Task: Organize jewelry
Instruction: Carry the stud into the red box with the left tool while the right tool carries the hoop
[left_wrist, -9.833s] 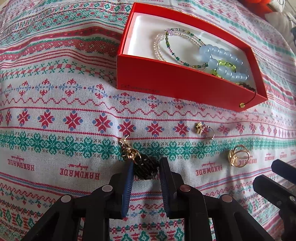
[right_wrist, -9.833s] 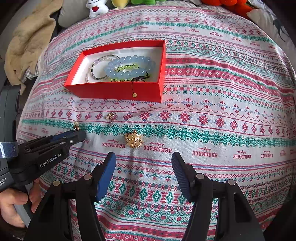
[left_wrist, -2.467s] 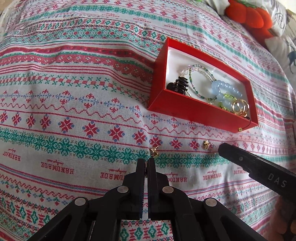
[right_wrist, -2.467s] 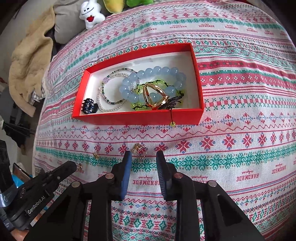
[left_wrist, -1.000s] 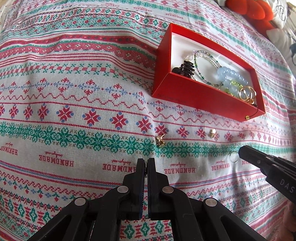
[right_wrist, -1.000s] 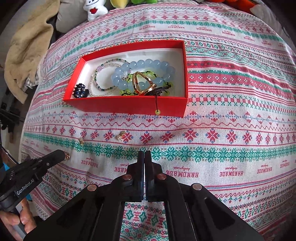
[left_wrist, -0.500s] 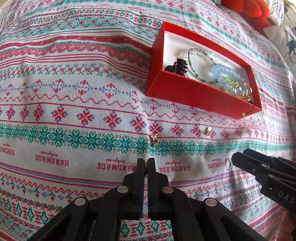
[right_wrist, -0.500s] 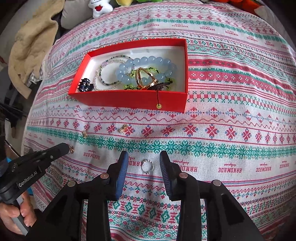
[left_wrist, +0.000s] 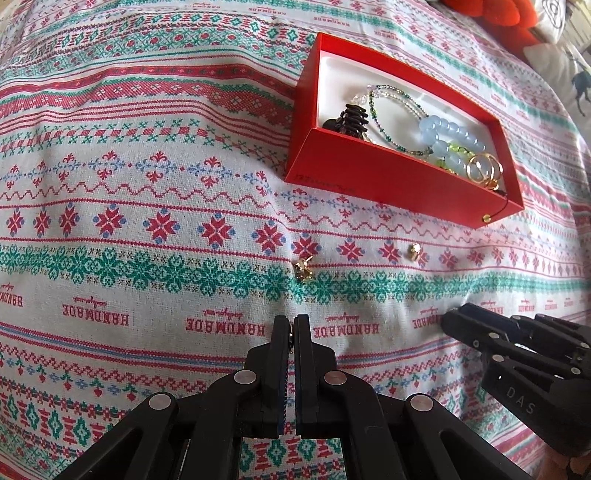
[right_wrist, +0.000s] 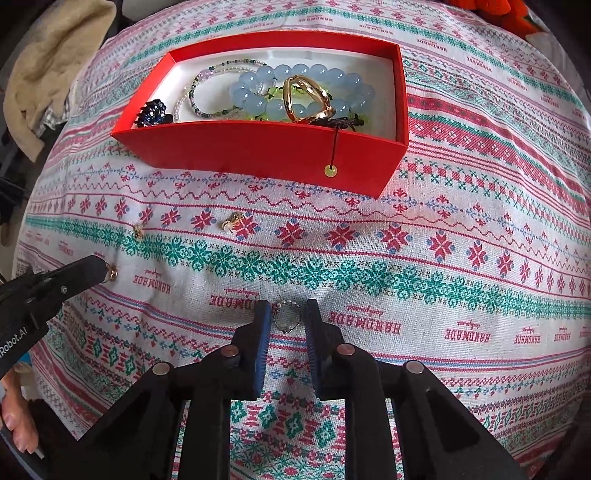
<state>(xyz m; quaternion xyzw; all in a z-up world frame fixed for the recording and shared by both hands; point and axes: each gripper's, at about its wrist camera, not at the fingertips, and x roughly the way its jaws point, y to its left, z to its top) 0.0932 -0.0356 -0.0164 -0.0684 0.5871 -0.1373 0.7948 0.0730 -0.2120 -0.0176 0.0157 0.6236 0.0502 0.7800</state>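
Fingers of the right gripper (right_wrist: 283, 317) stand a little apart on the patterned cloth (right_wrist: 443, 258), one on each side of a small silver beaded ring (right_wrist: 286, 316) that lies flat between the blue pads; the left pad is touching or nearly touching the ring, and whether the right pad touches it cannot be told. Left gripper (left_wrist: 294, 325) has its fingers pressed almost together, with a small gold piece (right_wrist: 112, 273) pinched at the tips, seen from the right wrist view at nine o'clock.

At twelve o'clock from the right gripper sits the red box (right_wrist: 258, 147) with a white lining. Inside it lie a pale blue bead bracelet (right_wrist: 306, 85), a thin beaded strand (right_wrist: 207, 92), green beads (right_wrist: 273, 92), a large gold ring (right_wrist: 304, 98) on top of the blue beads, and a dark hair claw (right_wrist: 152, 112) at the box's nine o'clock end. A dark cord with a yellow bead (right_wrist: 330, 170) hangs over the near wall.

On the cloth between box and grippers, two small gold earrings lie apart: one (right_wrist: 232, 222) at eleven o'clock from the right gripper, another (right_wrist: 138, 230) farther toward ten o'clock
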